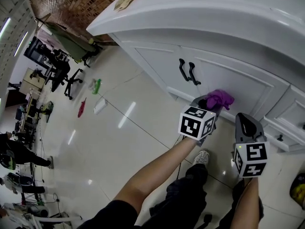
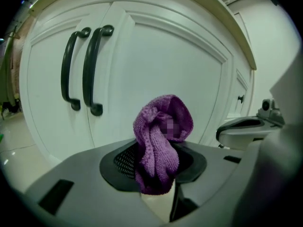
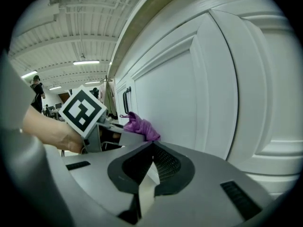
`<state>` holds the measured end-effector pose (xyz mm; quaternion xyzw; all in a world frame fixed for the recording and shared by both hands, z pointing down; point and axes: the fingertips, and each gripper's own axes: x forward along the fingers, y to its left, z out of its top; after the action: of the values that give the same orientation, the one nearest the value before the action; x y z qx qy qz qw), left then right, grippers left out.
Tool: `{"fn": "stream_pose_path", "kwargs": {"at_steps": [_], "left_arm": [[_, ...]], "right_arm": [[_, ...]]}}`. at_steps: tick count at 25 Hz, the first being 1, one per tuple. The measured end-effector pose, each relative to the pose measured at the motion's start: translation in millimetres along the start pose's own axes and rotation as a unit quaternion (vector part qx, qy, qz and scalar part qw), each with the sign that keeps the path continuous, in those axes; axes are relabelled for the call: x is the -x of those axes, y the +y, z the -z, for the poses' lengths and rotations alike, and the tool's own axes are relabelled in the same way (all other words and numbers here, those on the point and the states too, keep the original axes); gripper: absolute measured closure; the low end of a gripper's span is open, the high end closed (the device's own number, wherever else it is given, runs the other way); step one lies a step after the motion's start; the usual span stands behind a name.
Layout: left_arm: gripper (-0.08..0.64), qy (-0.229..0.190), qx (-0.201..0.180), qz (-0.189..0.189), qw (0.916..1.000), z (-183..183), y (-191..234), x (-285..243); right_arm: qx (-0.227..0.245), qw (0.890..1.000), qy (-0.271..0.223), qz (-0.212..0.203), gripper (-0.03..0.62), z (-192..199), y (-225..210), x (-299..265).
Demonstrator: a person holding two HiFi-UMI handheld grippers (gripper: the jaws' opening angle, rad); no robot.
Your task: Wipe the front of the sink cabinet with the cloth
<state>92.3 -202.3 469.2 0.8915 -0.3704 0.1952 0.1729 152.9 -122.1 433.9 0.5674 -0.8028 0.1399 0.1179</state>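
Note:
A purple cloth (image 1: 219, 99) is bunched in my left gripper (image 1: 213, 105), which is shut on it and holds it close to the white sink cabinet's right door (image 1: 238, 82). In the left gripper view the cloth (image 2: 162, 136) stands up between the jaws, just short of the door panel (image 2: 156, 65). Two black door handles (image 1: 189, 72) sit up and to the left of it. My right gripper (image 1: 245, 125) hangs to the right, shut and holding nothing, near the cabinet's lower part. The right gripper view shows the cloth (image 3: 141, 126) and the left gripper's marker cube (image 3: 83, 110).
The white countertop (image 1: 200, 13) overhangs the doors. A drawer front with a small black knob (image 1: 280, 138) is at the right. The glossy tiled floor (image 1: 109, 142) spreads left, with small objects (image 1: 96, 86) and office chairs (image 1: 62, 73) farther off. My shoe (image 1: 202, 157) is below the grippers.

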Motion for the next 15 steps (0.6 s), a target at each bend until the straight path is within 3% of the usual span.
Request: {"fn": "stream_pose_path", "kwargs": {"at_steps": [15], "left_arm": [[0.411, 0.087, 0.017, -0.036, 0.9954, 103, 34, -50]], "right_arm": [[0.010, 1.000, 0.019, -0.014, 0.592, 12, 15, -10]]}}
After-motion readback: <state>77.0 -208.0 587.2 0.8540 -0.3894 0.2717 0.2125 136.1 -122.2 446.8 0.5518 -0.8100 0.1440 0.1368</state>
